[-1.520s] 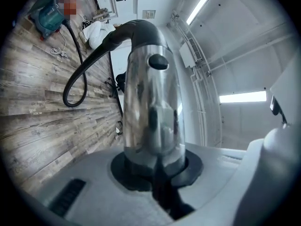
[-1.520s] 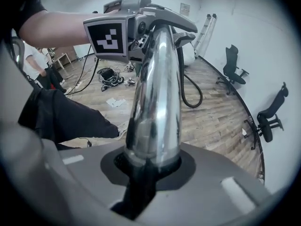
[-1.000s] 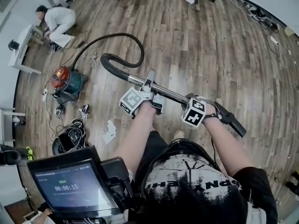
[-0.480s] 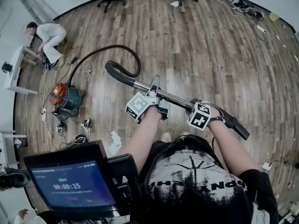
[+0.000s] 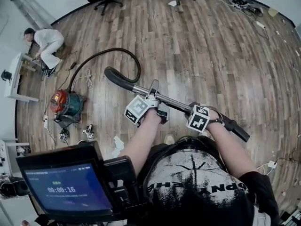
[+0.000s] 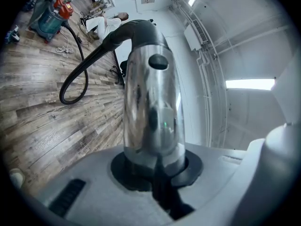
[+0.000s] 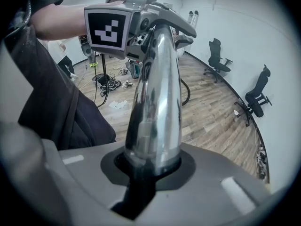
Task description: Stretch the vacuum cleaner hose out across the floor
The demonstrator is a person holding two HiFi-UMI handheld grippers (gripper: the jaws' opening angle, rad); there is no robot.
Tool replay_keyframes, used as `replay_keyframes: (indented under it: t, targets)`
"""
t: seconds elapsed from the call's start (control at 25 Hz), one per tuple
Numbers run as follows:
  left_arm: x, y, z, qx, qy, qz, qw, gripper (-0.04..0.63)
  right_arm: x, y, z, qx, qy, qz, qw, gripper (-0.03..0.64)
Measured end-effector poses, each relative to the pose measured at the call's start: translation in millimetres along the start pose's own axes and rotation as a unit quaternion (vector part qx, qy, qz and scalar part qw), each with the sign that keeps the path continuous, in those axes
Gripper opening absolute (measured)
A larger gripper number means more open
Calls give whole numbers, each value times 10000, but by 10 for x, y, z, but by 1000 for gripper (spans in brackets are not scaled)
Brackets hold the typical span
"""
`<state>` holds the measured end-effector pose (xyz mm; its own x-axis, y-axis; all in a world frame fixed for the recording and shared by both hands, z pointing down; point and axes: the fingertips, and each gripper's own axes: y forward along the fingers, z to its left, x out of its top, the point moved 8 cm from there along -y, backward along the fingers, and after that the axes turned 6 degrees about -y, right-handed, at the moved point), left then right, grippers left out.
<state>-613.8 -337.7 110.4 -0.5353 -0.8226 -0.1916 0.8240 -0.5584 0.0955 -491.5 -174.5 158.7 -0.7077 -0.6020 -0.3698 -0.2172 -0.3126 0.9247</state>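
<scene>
Across the wood floor, the vacuum cleaner trails its hose in a loop up to the metal wand. The left gripper and right gripper both clamp that wand tightly. Stretching looks barely begun; next, the wand needs drawing away from the cleaner until the loop straightens.

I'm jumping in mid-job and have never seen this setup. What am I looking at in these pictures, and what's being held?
There is no robot here: a person holds a hand-held gripper in each hand. The head view comes from a camera on their head, looking down. The other two cameras ride on the grippers and look along the jaws. The left gripper and right gripper are both clamped on the vacuum's metal tube. Its black hose lies curved on the wooden floor and runs to the vacuum cleaner. Another person crouches beyond it.
</scene>
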Motion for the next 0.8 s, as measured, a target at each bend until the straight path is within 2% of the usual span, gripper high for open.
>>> replay_keyframes:
  t: [0.24,0.56,0.8]
  targets:
    - [-416,276,-87,105,79,-26,9999,44,-463,-127,-188,103,-24,-115,9999,77]
    - [-1576,757,-247,88,-64,-339,9994,44,-1688,-508,-486,169,-319,-52,9993,77]
    - [-2155,923,-401,245,-131,-555,9981,44,-2265,-761,-599,419,-493,-70,9979,78]
